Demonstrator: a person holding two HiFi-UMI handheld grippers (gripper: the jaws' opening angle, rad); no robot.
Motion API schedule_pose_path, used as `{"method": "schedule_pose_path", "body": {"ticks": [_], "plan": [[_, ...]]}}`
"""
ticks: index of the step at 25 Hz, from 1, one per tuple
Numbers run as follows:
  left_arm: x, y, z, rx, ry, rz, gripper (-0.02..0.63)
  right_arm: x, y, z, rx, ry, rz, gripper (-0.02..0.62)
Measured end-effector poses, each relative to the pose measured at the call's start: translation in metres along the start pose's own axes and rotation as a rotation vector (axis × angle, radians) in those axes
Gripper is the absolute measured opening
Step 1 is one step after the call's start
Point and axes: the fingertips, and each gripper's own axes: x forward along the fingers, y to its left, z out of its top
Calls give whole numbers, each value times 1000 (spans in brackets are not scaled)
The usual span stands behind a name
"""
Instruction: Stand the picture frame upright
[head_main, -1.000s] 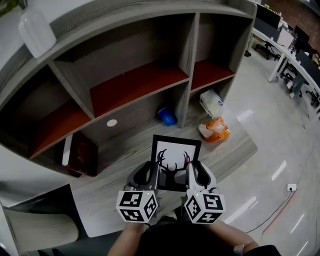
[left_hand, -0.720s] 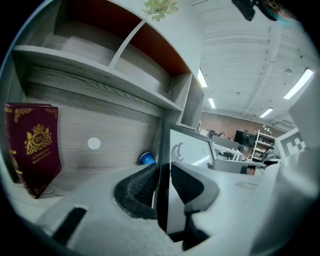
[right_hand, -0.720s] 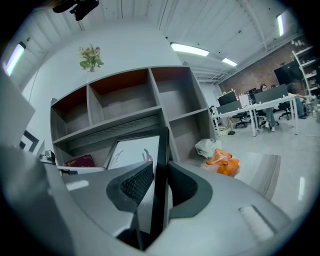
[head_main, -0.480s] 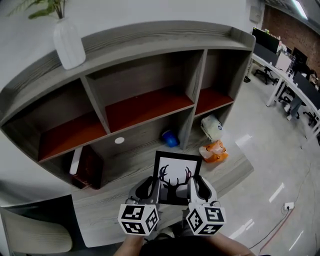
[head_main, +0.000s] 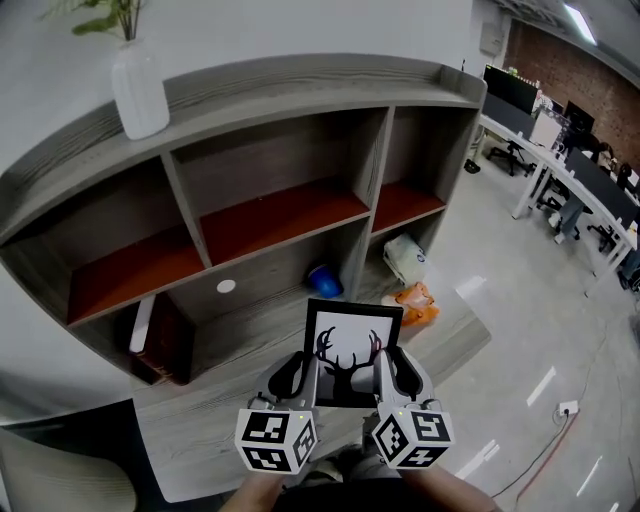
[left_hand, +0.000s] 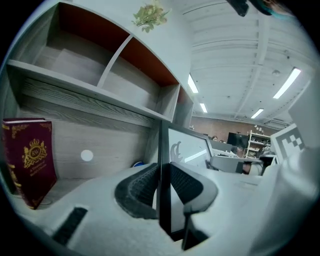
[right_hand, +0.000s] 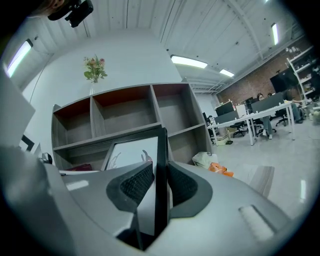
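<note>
Item: frame (head_main: 352, 343), held above the bench (head_main: 205, 425) at 6 o'clock, left tool (head_main: 308, 352) with jaws just closed further on its left edge, right tool (head_main: 386, 350) clamped on its right edge; lifted, not yet stood upright.

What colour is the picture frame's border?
Black border on the picture frame, around a white antler print; best in head view.

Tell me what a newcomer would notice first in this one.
A black picture frame with an antler print, low in the centre of the head view, is held by the left gripper on its left edge and the right gripper on its right; the left fingers have just been closing on it. Behind stands a grey shelf unit, a white vase on top at left, a dark red book lower left.
</note>
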Motion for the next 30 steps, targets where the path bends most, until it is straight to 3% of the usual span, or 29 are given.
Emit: {"method": "schedule_pose_path", "body": {"ticks": [8, 30], "plan": [[17, -20, 9, 20, -14, -31, 71, 3, -22, 18, 8, -48, -11, 83], [128, -98, 34, 33, -50, 8, 71, 47, -140, 77, 22, -65, 27, 83]]}}
